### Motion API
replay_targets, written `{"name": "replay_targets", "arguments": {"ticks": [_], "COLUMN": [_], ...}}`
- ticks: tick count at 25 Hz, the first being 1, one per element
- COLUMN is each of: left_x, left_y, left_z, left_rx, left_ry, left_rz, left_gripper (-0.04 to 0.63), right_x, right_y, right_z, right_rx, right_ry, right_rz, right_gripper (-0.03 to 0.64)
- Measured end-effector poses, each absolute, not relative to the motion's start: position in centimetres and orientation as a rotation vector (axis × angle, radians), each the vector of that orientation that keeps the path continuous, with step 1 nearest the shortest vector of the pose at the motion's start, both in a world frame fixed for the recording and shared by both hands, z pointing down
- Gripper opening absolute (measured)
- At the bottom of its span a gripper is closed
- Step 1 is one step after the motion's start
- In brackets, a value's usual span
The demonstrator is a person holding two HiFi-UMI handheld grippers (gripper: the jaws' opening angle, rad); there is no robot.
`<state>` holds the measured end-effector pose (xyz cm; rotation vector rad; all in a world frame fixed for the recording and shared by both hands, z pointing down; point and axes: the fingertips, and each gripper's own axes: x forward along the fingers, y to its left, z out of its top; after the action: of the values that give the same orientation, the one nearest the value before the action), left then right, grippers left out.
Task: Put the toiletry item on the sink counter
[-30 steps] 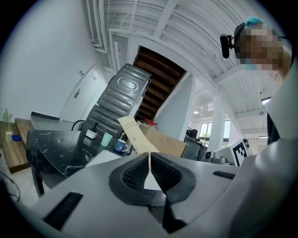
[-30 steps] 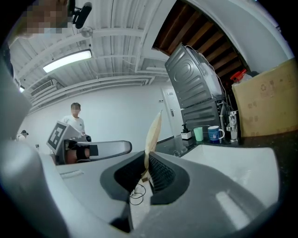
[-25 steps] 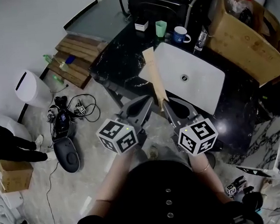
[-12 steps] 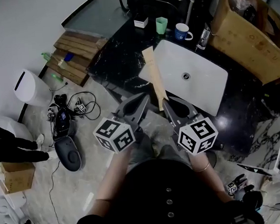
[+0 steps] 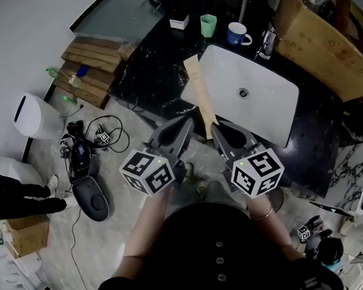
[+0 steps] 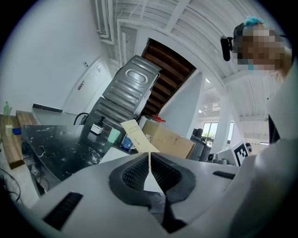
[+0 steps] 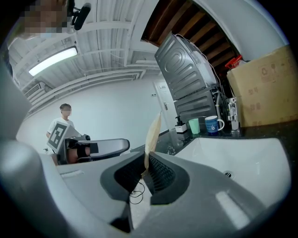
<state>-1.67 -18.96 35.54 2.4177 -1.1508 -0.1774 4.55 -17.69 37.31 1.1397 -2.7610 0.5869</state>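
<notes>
A long tan toothbrush box [image 5: 199,93] stands tilted over the front edge of the black marble counter [image 5: 152,75], beside the white sink basin [image 5: 226,76]. My right gripper [image 5: 214,129] is shut on its lower end; in the right gripper view the box [image 7: 152,135] runs edge-on up out of the jaws [image 7: 145,160]. My left gripper [image 5: 189,123] sits just left of the box with its jaws shut and nothing seen between them. In the left gripper view the box [image 6: 135,136] rises right beyond the tips [image 6: 149,158].
A blue mug [image 5: 238,34], a green cup [image 5: 208,25] and a small white dispenser [image 5: 179,22] stand at the counter's back, next to the faucet [image 5: 266,42]. A cardboard box [image 5: 323,38] lies right. Wooden pallet [image 5: 92,70], cables and a white appliance [image 5: 34,114] are on the floor left.
Both grippers and the box have edged slightly toward the counter. The right gripper's hold on the box is the same.
</notes>
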Motion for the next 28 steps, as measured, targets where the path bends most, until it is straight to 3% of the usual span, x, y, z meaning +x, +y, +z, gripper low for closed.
{"name": "replay_targets", "arguments": {"ticks": [28], "left_x": [-5.6], "left_y": [-22.6], "left_z": [41.9], "left_rx": [2.279], "left_ry": [-1.018], "left_rz": [-0.112], "left_gripper": [0.02], "right_x": [0.8], "right_y": [-21.3], "right_z": [43.8], "right_rx": [1.23], "right_ry": [-2.539], "right_rz": [0.761], "right_gripper": [0.028]}}
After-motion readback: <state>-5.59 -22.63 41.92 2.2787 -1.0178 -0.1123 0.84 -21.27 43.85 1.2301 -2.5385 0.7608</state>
